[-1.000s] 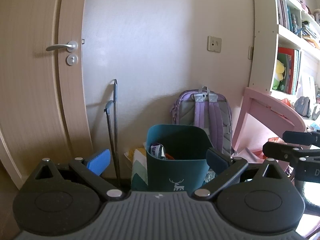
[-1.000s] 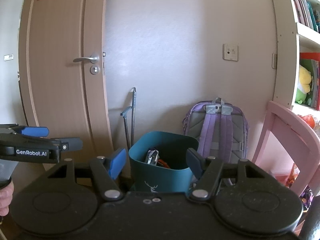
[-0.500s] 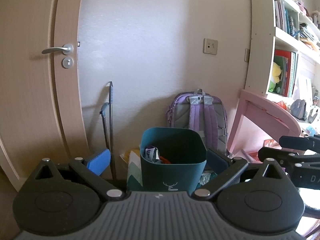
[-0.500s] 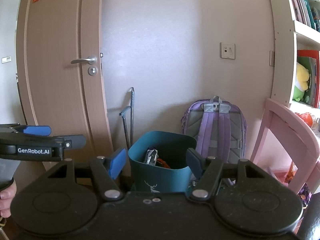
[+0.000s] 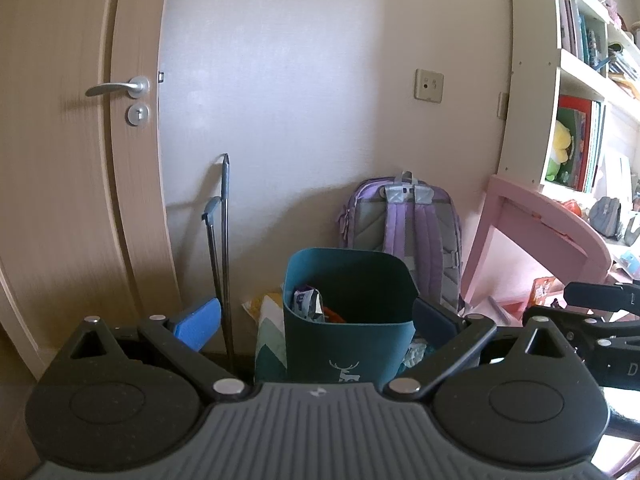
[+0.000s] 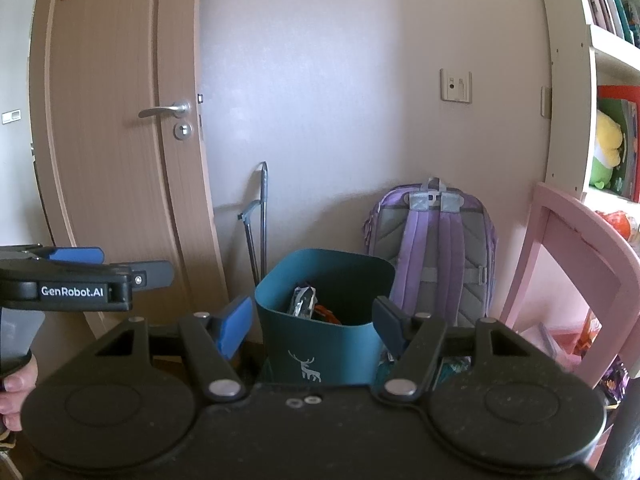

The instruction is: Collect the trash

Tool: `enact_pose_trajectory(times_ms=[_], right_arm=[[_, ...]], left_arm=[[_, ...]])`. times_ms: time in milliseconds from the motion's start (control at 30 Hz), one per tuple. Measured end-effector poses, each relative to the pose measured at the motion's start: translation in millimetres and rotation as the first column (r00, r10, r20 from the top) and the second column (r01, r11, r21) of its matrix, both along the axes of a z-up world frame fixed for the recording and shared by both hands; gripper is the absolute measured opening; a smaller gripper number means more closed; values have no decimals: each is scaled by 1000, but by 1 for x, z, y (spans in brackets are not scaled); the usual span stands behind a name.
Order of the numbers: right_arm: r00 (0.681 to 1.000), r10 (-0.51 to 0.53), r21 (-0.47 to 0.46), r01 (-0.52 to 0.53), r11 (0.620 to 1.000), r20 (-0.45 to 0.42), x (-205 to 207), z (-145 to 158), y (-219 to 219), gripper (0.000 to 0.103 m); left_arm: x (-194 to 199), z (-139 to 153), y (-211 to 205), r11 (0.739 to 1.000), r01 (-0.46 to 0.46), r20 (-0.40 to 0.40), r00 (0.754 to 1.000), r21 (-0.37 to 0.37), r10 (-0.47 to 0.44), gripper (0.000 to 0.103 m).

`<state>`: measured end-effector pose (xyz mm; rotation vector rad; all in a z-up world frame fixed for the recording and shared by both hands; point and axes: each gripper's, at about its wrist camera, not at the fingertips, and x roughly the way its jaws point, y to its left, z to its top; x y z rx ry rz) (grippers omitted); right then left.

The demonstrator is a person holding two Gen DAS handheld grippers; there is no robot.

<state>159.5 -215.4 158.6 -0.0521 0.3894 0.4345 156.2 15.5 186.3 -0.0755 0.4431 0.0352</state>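
A pale wall point(image 5: 300, 100) with a door point(image 5: 60, 160) at its left faces me. On the floor stands the teal bin point(image 5: 348, 336), wrappers point(image 5: 308, 304) inside, before a purple backpack point(image 5: 404, 216). I see my left gripper point(image 5: 316, 320) and right gripper point(image 6: 312, 320) both spread wide, empty, framing the bin from short of it.

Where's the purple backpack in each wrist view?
Left wrist: purple backpack right of centre, against the wall, behind the teal bin.
Right wrist: purple backpack right of centre, behind and right of the teal bin, beside the pink chair.
Shared landmark: the wall socket above it.
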Motion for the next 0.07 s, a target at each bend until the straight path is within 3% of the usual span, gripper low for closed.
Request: enact_pose_trajectory(times_ms=[67], right_arm=[[1000, -1, 3, 1, 1000, -9, 3, -4, 0, 66]], left_arm=[[3, -4, 1, 1000, 0, -2, 1000, -2, 0, 103]])
